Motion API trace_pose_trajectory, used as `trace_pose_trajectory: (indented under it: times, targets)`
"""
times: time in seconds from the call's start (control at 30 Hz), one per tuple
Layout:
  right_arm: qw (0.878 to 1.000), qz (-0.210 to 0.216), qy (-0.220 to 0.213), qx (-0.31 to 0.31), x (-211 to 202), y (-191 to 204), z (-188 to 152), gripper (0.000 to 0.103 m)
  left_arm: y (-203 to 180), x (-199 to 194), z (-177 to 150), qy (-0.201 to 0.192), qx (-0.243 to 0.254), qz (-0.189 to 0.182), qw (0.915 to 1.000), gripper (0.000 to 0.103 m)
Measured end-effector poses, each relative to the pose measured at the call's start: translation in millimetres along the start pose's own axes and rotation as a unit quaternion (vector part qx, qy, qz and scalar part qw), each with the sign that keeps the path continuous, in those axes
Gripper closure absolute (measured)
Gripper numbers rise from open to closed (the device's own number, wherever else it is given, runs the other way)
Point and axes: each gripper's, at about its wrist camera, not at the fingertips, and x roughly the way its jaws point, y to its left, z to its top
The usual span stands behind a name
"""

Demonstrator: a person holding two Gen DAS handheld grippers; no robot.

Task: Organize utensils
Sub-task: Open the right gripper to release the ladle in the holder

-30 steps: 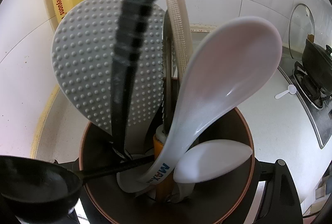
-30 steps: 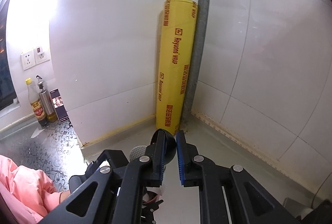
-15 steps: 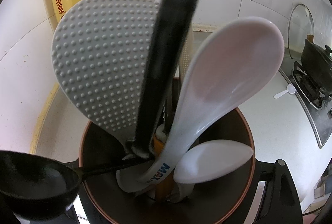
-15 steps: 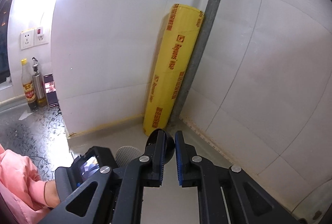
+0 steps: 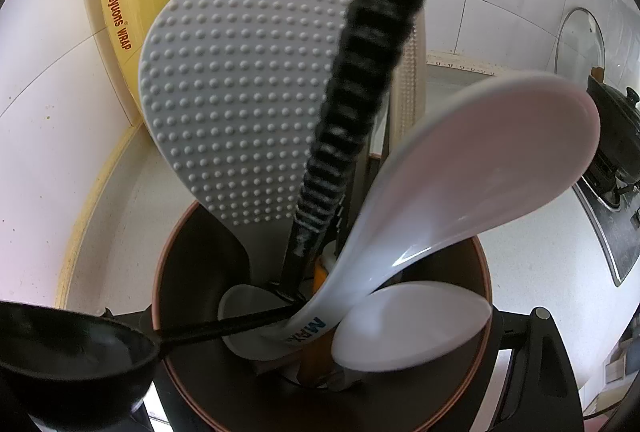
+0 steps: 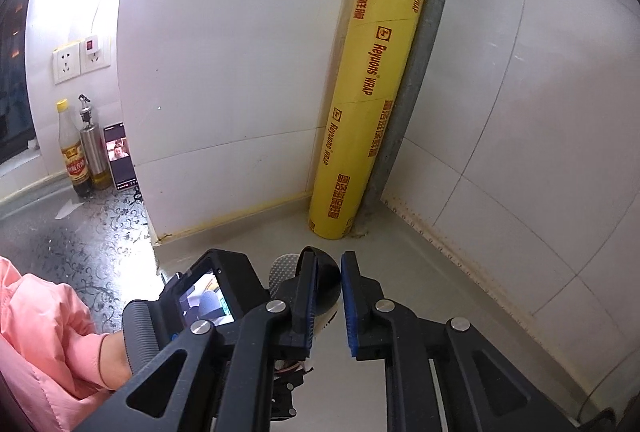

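A brown utensil holder (image 5: 482, 264) fills the left wrist view, and my left gripper (image 5: 324, 316) is shut on it, black fingers (image 5: 552, 352) at both sides. In it stand a grey dotted rice paddle (image 5: 240, 91), a big white spoon (image 5: 480, 171), a smaller white spoon (image 5: 412, 328) and a black ladle (image 5: 68, 348). A black ribbed handle (image 5: 360, 91) leans in from above, its lower end deep in the holder. My right gripper (image 6: 329, 296) has that handle's rounded top (image 6: 326, 280) between its jaws, which are opening; a thin gap shows at the right pad.
A yellow cling-wrap roll (image 6: 368, 103) leans on a grey pipe (image 6: 424, 51) in the tiled corner. Bottles (image 6: 74, 151) and a phone (image 6: 120, 155) stand at far left. A pink sleeve (image 6: 44, 332) is beside the grippers. A stove with a black pot (image 5: 616, 151) lies right.
The black ribbed handle has swung from left of the paddle's middle to its right and come closer to the left camera. The right gripper's jaws stand slightly wider apart.
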Motion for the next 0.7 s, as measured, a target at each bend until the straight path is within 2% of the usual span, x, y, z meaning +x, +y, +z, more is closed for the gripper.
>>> trace_pose_trajectory:
  times: [0.07,0.1,0.23,0.47,0.6,0.7]
  targets:
    - [1.000,0.007,-0.003,0.006,-3,-2,-1,0.085,1,0,0,0.000,0.000,0.000,1.0000,0.013]
    - [1.000,0.010,-0.005,0.009,-5,-3,-1,0.080,1,0,0,0.000,0.000,0.000,1.0000,0.013]
    - [0.999,0.010,-0.020,0.022,-14,-7,-2,0.050,2,0,-1,0.001,0.001,-0.001,1.0000,0.013]
    - [0.998,-0.003,-0.022,0.066,-22,-28,-15,0.049,3,0,-1,0.002,0.000,-0.001,1.0000,0.013]
    - [0.993,-0.019,-0.005,0.117,-20,-51,-36,0.039,4,0,-3,0.004,0.000,0.000,1.0000,0.013]
    - [0.985,-0.035,0.017,0.167,-15,-71,-59,0.038,1,2,1,0.006,0.000,0.002,1.0000,0.013]
